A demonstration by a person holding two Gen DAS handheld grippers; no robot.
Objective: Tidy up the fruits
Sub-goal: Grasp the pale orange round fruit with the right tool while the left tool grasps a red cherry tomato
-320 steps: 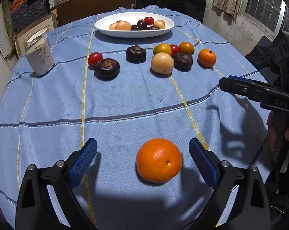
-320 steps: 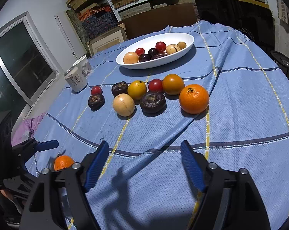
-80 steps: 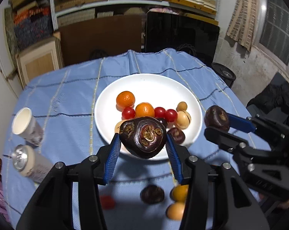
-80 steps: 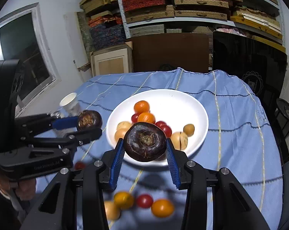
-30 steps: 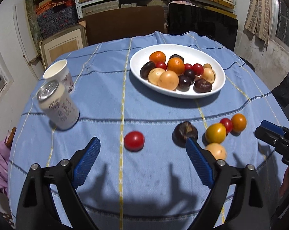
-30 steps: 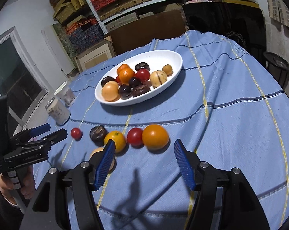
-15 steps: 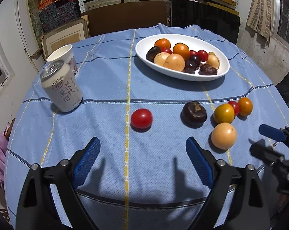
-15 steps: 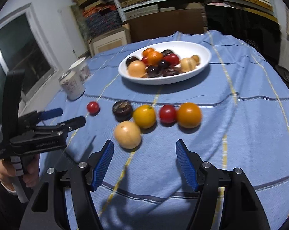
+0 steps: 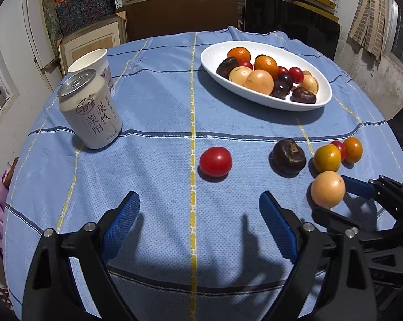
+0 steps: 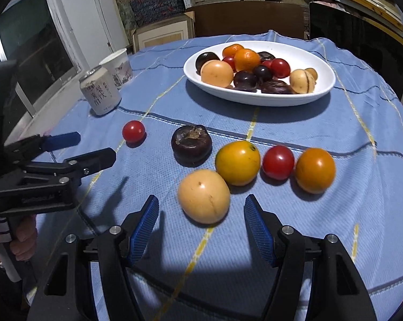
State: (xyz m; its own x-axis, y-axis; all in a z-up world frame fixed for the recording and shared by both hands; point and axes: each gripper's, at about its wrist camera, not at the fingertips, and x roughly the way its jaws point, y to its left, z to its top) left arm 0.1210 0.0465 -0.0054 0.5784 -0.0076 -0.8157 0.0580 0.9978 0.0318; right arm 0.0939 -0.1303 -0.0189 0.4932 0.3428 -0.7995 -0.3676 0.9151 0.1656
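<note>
Right wrist view shows the right gripper point(image 10: 201, 216) with jaws apart and empty, the pale round fruit point(image 10: 203, 195) just ahead between its tips near the desk's front edge, much closer to it than the wide-open, empty left gripper point(image 10: 94, 147).

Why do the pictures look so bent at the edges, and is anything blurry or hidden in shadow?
Both wrist views are fisheye: the tablecloth bulges and dark corners ring each frame. Left wrist view: sharp, with the left gripper casting shadows on the cloth. Right wrist view: the orange tomato is slightly smeared, and the white plate throws a dark shadow.
</note>
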